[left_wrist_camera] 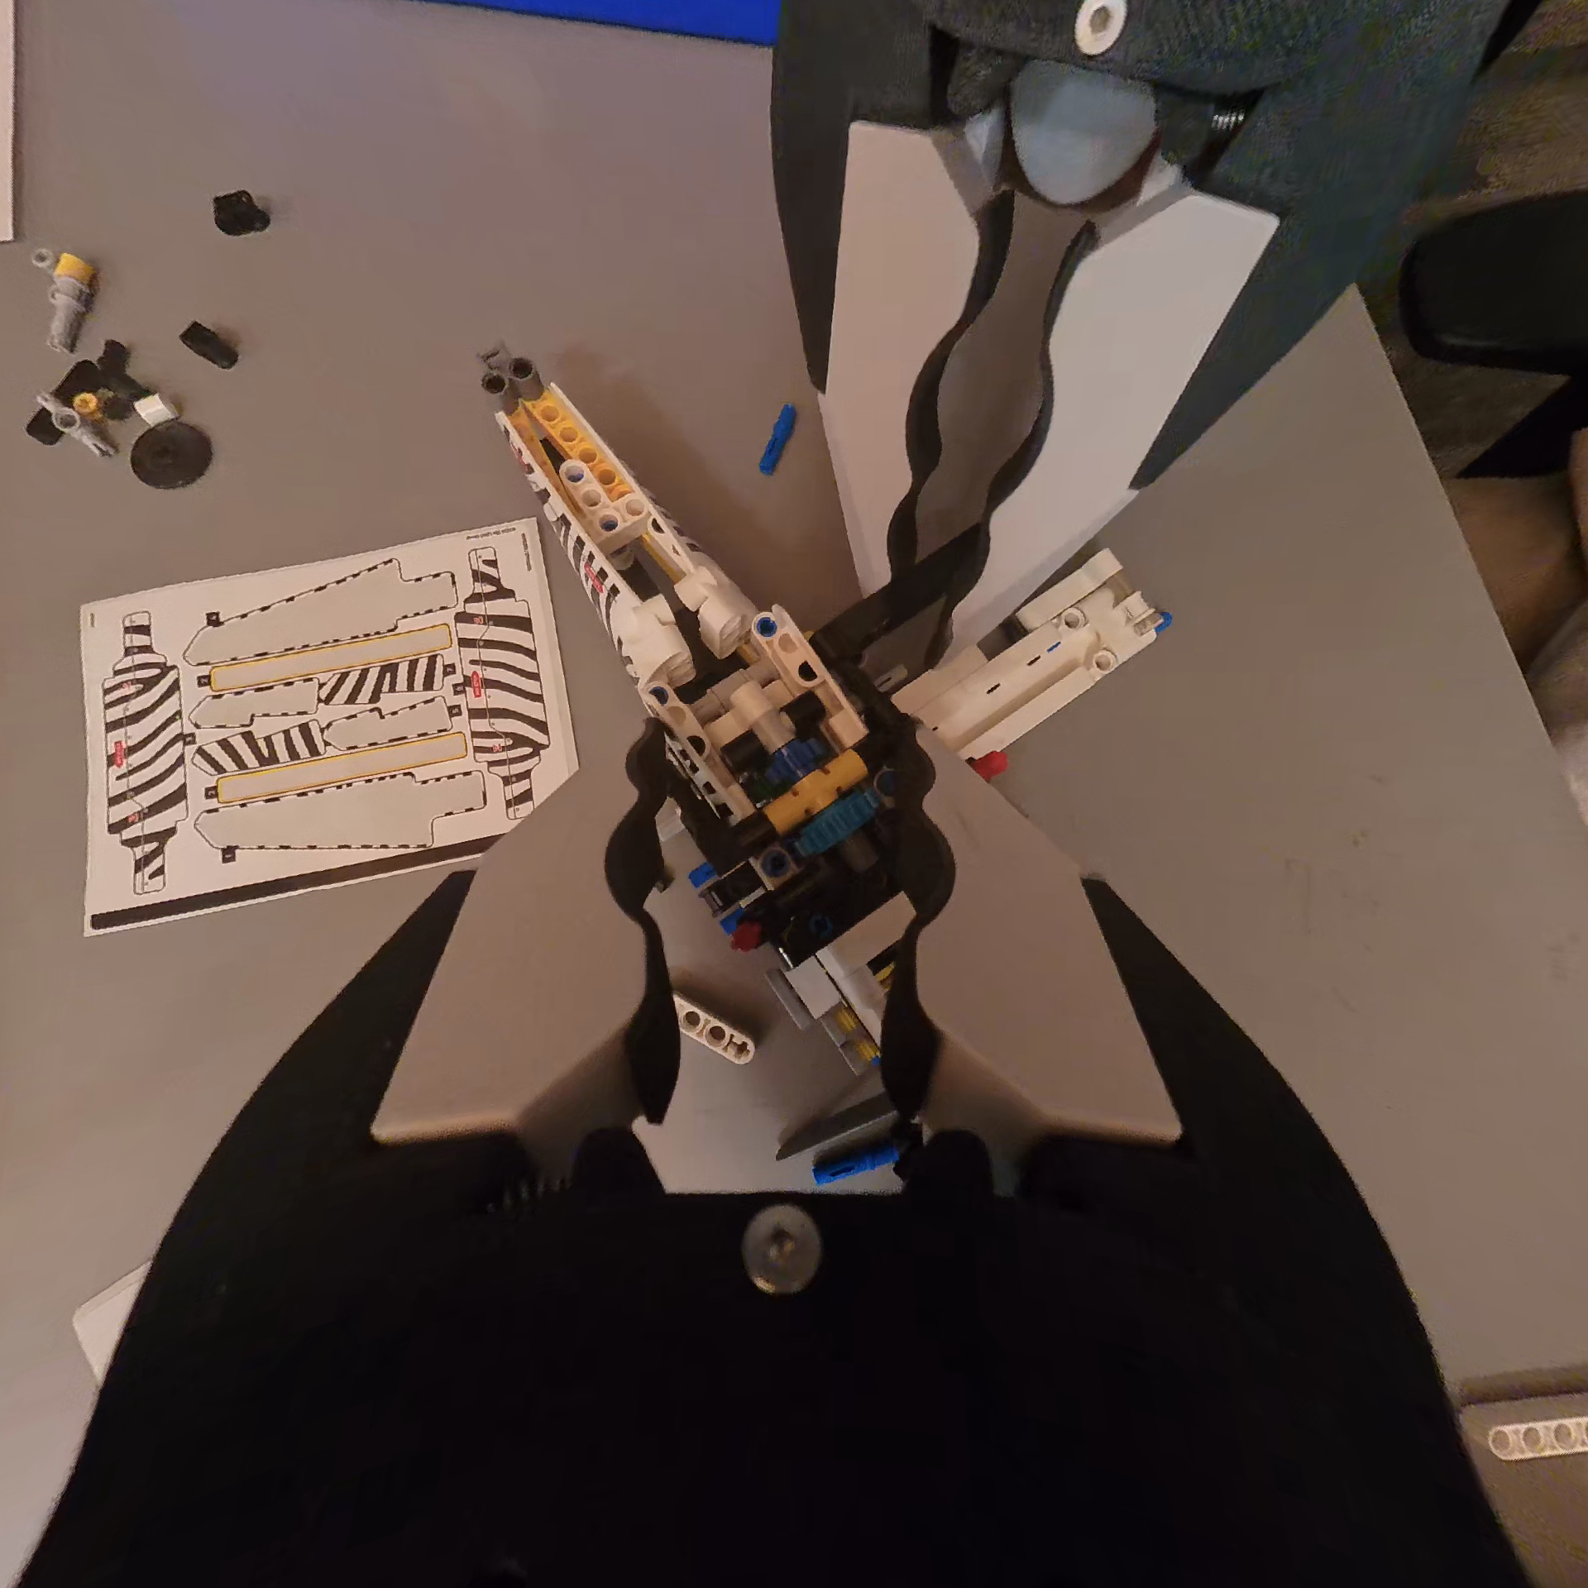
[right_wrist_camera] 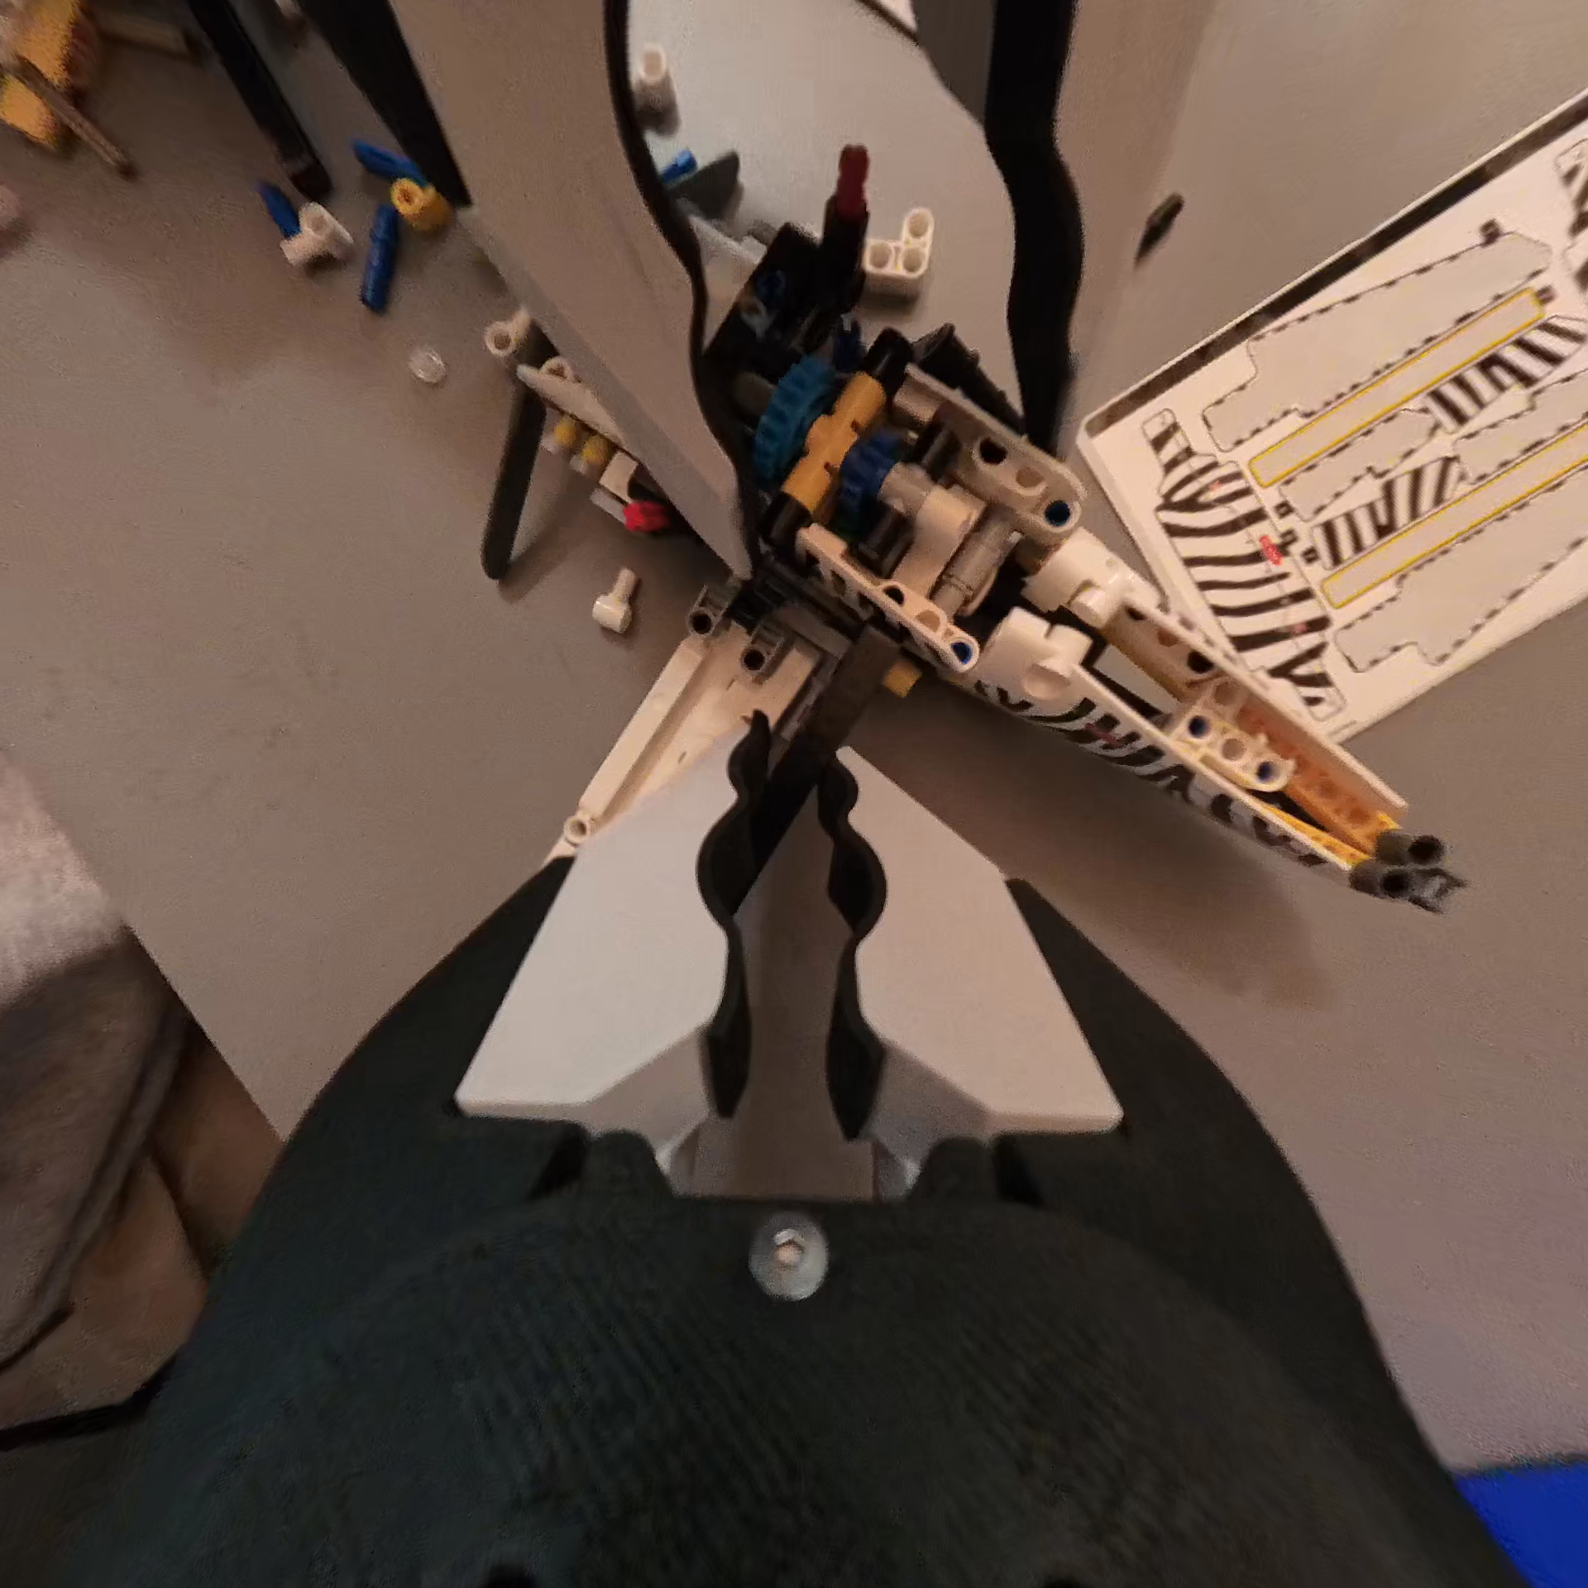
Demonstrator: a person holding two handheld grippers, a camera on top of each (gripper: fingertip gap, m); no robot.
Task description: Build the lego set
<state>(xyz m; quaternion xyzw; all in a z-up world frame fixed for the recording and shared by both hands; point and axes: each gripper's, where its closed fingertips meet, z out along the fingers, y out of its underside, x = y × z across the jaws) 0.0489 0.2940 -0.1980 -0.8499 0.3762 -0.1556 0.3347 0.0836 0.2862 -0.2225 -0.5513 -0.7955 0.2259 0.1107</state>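
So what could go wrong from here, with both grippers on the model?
1. The right gripper pinches only a thin black beam; pulling could pop it off the lego model.
2. The left gripper clamps around the exposed gears, and squeezing may dislodge them.
3. The striped boom overhangs unsupported.

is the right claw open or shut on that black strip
Shut on it. In the right wrist view the right claw has both wavy pads pressed against the black strip that sticks out of the model.
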